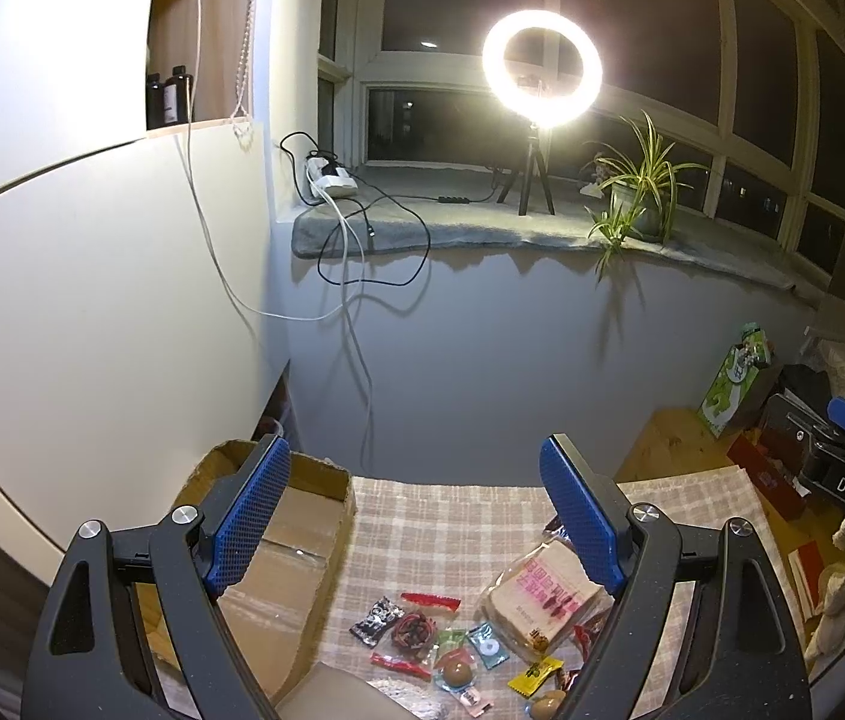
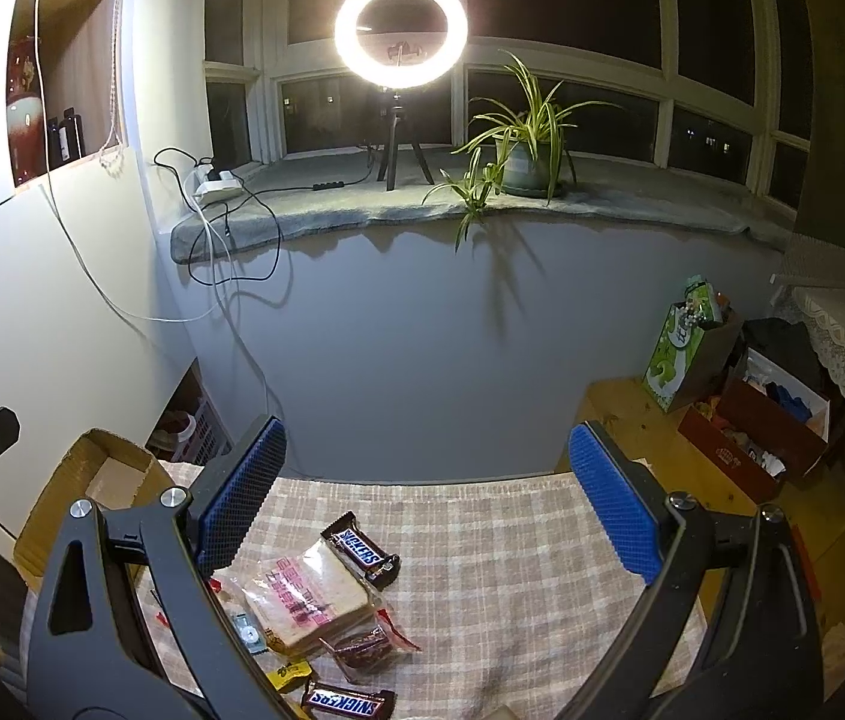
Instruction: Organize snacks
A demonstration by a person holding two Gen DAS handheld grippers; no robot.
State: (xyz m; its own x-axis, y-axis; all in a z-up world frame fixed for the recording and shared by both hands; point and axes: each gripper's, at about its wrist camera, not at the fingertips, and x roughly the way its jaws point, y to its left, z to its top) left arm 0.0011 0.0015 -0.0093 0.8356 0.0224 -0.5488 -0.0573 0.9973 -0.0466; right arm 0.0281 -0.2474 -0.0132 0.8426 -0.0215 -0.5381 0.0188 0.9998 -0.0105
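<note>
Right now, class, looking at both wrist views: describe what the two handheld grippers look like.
The left gripper and right gripper match: black angular frames with triangular cut-outs, silver round pivot bolts, and two long fingers faced with blue dimpled pads. The right one's body reads "DAS" in white. No sleeves or cables show.

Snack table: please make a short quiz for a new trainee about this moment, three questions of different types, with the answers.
1. True or false: the left gripper is shut on a snack.
2. What lies on the checked cloth nearest the bread pack, on its far side? A) Snickers bar B) banana C) cup
3. Fill in: the container at the left edge of the table is an open ____ box.

Key
1. False: both it and the right gripper are open and hold nothing.
2. A, the Snickers bar.
3. cardboard
</note>
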